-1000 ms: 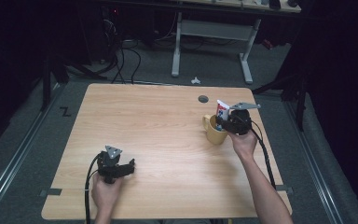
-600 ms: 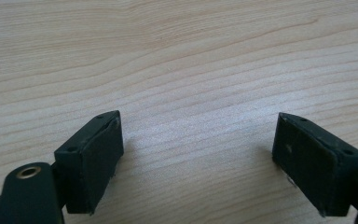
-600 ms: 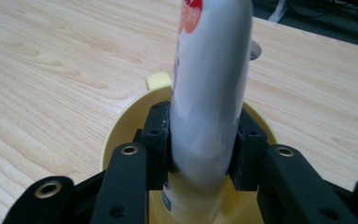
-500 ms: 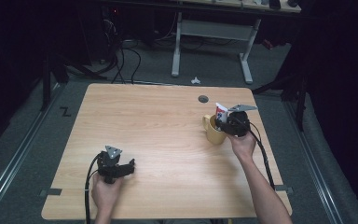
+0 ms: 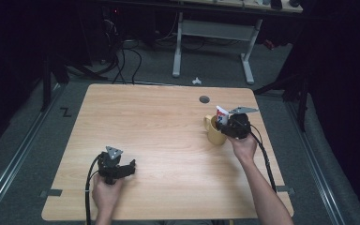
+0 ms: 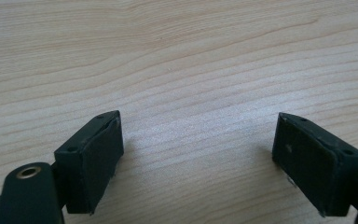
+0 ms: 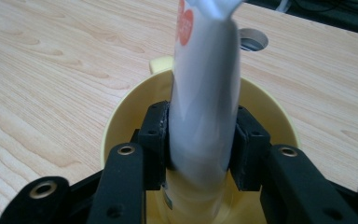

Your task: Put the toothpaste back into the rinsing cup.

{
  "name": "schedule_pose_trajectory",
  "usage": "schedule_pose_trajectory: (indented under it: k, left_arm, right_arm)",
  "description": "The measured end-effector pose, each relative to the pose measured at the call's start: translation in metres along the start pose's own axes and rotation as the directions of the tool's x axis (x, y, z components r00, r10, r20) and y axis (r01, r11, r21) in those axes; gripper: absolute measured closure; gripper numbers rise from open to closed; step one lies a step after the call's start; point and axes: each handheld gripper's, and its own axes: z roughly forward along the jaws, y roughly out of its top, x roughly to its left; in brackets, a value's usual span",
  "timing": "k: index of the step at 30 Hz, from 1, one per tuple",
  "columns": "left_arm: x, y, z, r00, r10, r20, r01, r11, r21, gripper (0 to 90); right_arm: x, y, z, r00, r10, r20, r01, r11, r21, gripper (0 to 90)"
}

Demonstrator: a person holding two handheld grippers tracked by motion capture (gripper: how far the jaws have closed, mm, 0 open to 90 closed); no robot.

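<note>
The tube (image 7: 205, 93), white with a red mark near its crimped top, stands upright inside the yellow mug (image 5: 214, 132) at the right part of the worktop (image 5: 164, 140). The right gripper (image 7: 200, 144) pinches it at the middle of its body, one pad on each side, just above the mug's rim; the jaws have just been opening a little, but the pads look to be still pressing on the tube. I judge the tube to be light and soft, with a smooth skin that may slip, so a hold on the fuller middle is better than on the thin flat end (a hard squeeze could push the content out). The mug seems stiff and breakable, and could tip if it is pushed sideways.

The left gripper (image 6: 198, 154) rests near the front left of the worktop, jaws spread wide with nothing between them. A round cable hole (image 5: 204, 99) lies behind the mug. Nothing stands in the way.
</note>
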Motion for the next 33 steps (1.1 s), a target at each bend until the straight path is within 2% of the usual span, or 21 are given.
schedule_pose_trajectory:
  k: [18,33]
  left_arm:
    - [0.000,0.000,0.000,1.0000,0.000,0.000,0.000,1.0000,0.000,16.5]
    - [0.000,0.000,0.000,1.0000,0.001,0.000,-0.001,1.0000,0.000,16.5]
  right_arm:
    - [0.003,-0.004,-0.008,0.9999,-0.003,-0.016,0.003,1.000,0.002,55.4]
    - [0.005,-0.004,-0.021,0.9999,-0.015,0.001,0.015,0.999,-0.043,48.8]
